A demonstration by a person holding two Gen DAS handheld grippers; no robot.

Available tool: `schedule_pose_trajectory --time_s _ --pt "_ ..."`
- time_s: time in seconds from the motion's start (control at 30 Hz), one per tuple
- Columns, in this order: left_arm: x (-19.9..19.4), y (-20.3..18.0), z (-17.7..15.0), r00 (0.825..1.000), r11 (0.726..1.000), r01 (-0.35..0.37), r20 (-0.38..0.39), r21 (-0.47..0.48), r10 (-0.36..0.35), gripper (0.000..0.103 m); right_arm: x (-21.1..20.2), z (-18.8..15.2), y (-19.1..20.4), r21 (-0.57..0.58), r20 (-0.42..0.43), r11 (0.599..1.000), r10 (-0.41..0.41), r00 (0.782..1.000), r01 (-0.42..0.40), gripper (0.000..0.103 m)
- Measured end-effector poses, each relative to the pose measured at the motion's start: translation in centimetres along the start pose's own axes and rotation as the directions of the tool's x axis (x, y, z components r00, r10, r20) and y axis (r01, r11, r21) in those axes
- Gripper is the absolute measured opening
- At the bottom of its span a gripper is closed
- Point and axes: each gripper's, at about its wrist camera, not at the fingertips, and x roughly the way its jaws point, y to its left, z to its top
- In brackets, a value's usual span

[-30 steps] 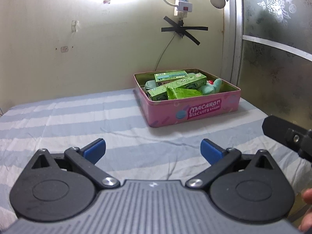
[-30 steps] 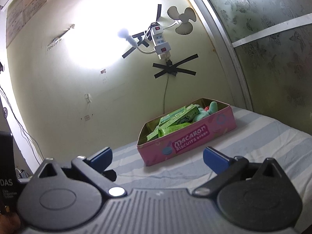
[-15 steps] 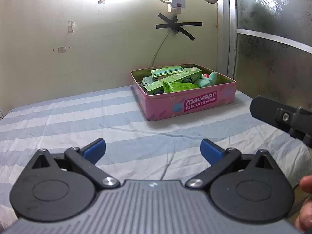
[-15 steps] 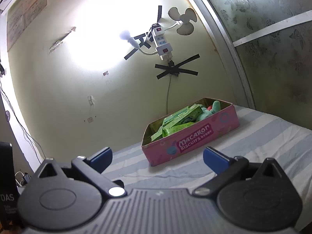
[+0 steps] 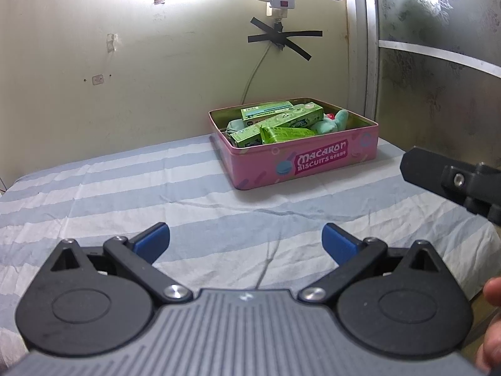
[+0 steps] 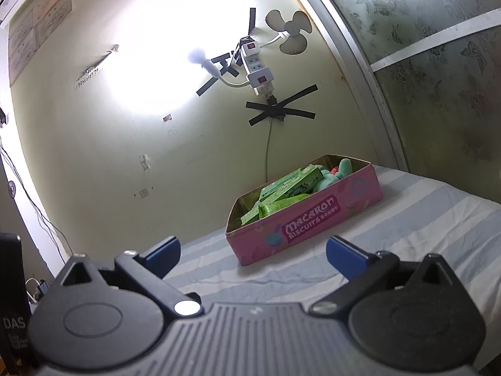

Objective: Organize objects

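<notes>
Two grippers hang over a bed with a blue and white striped sheet [image 5: 131, 185], both pointing toward the far wall. Starting at the left, the left gripper [image 5: 245, 241] floats low above the sheet with its blue-tipped fingers [image 5: 153, 239] spread wide and nothing between them. Ahead of it and a little to the right sits a pink biscuit tin [image 5: 313, 159], lid off, pushed up near the wall at the far corner of the bed. Inside lie several green boxes [image 5: 281, 120] stacked at angles, and a teal soft toy [image 5: 333, 122] is tucked in at the right end, with a small red thing beside it that I cannot make out.

Above the tin a white power strip [image 6: 256, 62] is fixed to the wall with crossed black tape [image 6: 280, 111]; a bright lamp [image 6: 198, 56] and a small fan [image 6: 289, 31] stick out from it.

Further right, the right gripper [image 6: 252, 252] is likewise splayed open and empty, raised higher and tilted, with the tin well in front of it. Its black body shows at the right edge of the left wrist view, a person's fingertip [image 5: 493, 291] just below it. Frosted patterned glass panels [image 6: 438, 78] close off the right side.
</notes>
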Motion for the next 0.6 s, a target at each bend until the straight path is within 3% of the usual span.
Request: schedule_pose_trajectory --time_s 0.6 --pt "0.01 -0.10 -0.03 1.000 1.000 -0.004 -0.005 -0.005 0.004 0.103 0.04 -0.23 0.04 -0.004 -0.003 1.000 0.001 1.000 -0.001 0.103"
